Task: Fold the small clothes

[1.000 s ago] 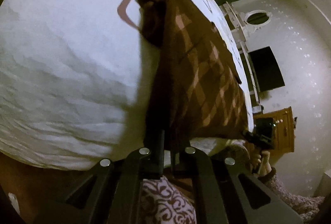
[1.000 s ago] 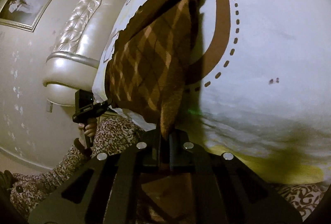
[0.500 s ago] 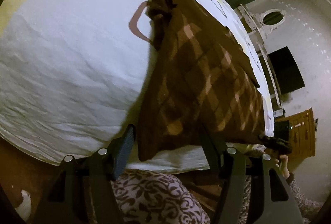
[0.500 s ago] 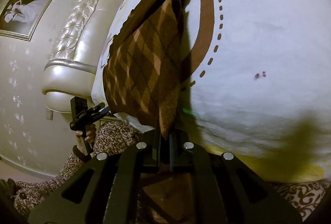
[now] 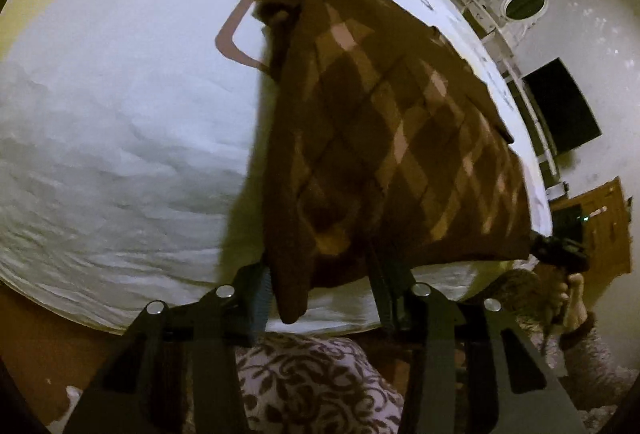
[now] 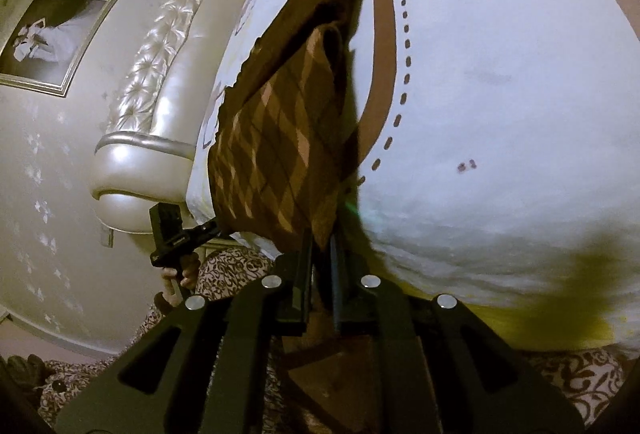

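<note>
Left gripper (image 5: pixel 320 286): jaws apart, just been closing in from wider. Near corner of the brown argyle garment (image 5: pixel 384 137) hangs between them, pads not pressing it. So left side reads as released or mid re-grip, can't say which.

The garment lies on the white bedsheet (image 5: pixel 120 113) near the bed's front edge, doubled over: patterned layer on top, plain brown layer sticking out beyond it at the far end. At least one fold looks done.

Right gripper (image 6: pixel 322 250): nearly closed, jaws just easing apart slightly, with the other near corner (image 6: pixel 322 230) pinched between them. Fabric there is upright, not laid flat yet.

Left to do, my read: right corner down, edges squared, probably one more fold. Roughly halfway.
</note>
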The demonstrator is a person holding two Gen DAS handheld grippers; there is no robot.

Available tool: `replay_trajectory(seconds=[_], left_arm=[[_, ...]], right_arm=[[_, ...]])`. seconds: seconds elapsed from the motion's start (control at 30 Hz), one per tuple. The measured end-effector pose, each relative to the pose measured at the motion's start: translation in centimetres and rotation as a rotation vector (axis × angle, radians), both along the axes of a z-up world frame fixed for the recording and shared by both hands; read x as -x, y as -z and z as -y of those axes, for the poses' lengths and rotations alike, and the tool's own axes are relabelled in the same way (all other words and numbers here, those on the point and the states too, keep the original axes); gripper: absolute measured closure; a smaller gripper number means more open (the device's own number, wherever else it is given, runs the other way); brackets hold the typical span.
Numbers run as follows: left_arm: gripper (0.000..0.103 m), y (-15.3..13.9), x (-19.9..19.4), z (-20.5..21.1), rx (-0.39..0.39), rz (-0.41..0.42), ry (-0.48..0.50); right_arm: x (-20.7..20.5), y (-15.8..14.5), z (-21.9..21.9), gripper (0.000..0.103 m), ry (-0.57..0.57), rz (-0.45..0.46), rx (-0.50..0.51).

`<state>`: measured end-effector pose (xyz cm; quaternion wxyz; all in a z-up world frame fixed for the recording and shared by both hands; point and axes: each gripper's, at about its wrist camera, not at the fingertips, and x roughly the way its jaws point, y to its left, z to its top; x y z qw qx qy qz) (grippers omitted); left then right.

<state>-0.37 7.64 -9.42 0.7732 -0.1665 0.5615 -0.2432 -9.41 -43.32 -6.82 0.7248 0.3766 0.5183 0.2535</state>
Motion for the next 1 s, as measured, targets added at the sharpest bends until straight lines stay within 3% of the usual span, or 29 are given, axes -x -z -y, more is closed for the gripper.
replay_trajectory(seconds=[0.1,0.2,0.23,0.37,0.53,0.6,0.67,0.87,1.0], left_arm=[[0.059,-0.1,-0.1,-0.7,0.036,-0.003,-0.032],[0.093,-0.1,-0.3,-1.2,0.033,-0.006,-0.044],[0.098,0.1,-0.4,-1.2,0.022,-0.016,-0.050],[0.100,0.3,-0.4,-1.7,0.023,-0.025,-0.064],[0.100,-0.1,-0.3,-1.9,0.015,-0.007,-0.074],[0.100,-0.5,-0.3,-1.9,0.029,-0.002,-0.083],[0.100,-1.1,-0.2,-2.5,0.048,0.010,-0.107],[0.100,-3.9,0.3,-4.1,0.173,0.050,-0.132],[0.100,-5.7,0.5,-4.5,0.257,0.067,-0.149]], right_arm=[[0.0,0.2,0.1,0.091,-0.002,-0.008,0.005],[0.1,0.3,0.7,0.088,0.014,-0.017,0.007],[0.3,0.4,0.9,0.086,0.020,-0.017,0.006],[0.4,0.9,1.6,0.084,0.035,-0.025,-0.001],[-0.1,1.7,-0.3,0.084,-0.026,-0.045,0.023],[-0.1,1.3,-1.1,0.096,-0.055,-0.025,0.032],[0.1,0.9,-1.8,0.098,-0.080,-0.006,0.037],[1.0,-2.2,-1.8,0.098,-0.075,0.070,-0.026],[1.2,-4.4,-0.8,0.098,-0.025,0.121,-0.140]])
